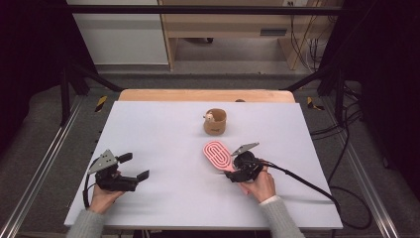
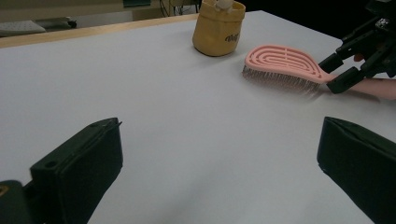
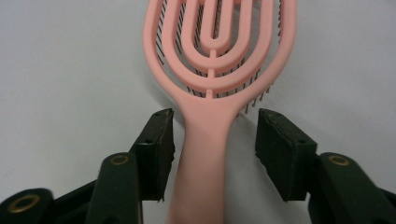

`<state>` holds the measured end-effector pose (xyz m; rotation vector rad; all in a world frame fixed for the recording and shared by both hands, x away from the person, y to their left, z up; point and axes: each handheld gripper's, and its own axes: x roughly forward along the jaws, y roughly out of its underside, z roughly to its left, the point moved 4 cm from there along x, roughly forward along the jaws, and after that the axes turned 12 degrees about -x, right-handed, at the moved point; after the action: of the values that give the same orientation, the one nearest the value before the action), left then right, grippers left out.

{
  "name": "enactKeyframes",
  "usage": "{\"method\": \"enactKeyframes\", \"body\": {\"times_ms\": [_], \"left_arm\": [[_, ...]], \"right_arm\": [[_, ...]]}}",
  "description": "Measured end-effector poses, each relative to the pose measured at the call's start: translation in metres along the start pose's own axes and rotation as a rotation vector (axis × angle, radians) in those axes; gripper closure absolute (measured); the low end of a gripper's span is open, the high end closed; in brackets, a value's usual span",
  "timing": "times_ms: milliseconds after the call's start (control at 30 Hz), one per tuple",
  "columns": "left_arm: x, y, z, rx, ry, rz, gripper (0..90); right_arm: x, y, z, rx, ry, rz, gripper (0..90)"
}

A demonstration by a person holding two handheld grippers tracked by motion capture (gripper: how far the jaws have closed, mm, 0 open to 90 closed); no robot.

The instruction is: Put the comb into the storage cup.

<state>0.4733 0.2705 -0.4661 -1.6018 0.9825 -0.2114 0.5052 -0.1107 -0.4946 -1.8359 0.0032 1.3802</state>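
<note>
Pink hairbrush point(image 1: 216, 154) lies flat on the white tabletop point(image 1: 163, 129), bristles down, a bit toward the right edge and closer to the near edge than the far one. Its round head points to the far left and its handle points back at the right hand.

Biggest of all is the tabletop. On it, near the middle toward the far edge, sits a small tan pouch point(image 1: 215, 122) with something pale poking out of the top. It is apart from the brush.

The left gripper point(image 1: 132, 167) rests near the near left corner. Its jaws stand wide apart and nothing is between them.

The right gripper point(image 3: 214, 149) sits at the brush handle. In the right gripper view the handle runs up between the two black jaws. The jaws are about half way apart. The left pad is just beside the handle, maybe touching it, and the right pad has a clear gap. They do not squeeze the handle.
</note>
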Motion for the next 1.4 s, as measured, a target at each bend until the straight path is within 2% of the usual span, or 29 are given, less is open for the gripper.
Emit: {"method": "enactKeyframes", "body": {"times_ms": [333,500,633,833,1133,1400], "left_arm": [[0.0,0.0,0.0,0.0,-0.001,0.0,0.0],[0.0,0.0,0.0,0.001,0.0,0.0,0.1],[0.0,0.0,0.0,0.001,-0.001,0.001,0.0],[0.0,0.0,0.0,0.001,0.0,0.0,0.0],[0.0,0.0,0.0,0.0,0.0,-0.001,0.1],[0.0,0.0,0.0,0.0,0.001,-0.002,0.1]], "right_arm": [[0.003,0.0,0.0,0.004,-0.008,0.014,56.5],[0.002,0.0,0.001,0.009,-0.013,0.012,64.9],[0.002,0.0,0.001,0.017,-0.015,0.017,67.3],[0.002,0.0,0.001,0.043,-0.017,0.024,68.7],[0.0,-0.001,0.001,0.053,-0.019,0.025,69.5],[-0.009,-0.003,0.0,0.052,-0.015,-0.012,69.7]]}}
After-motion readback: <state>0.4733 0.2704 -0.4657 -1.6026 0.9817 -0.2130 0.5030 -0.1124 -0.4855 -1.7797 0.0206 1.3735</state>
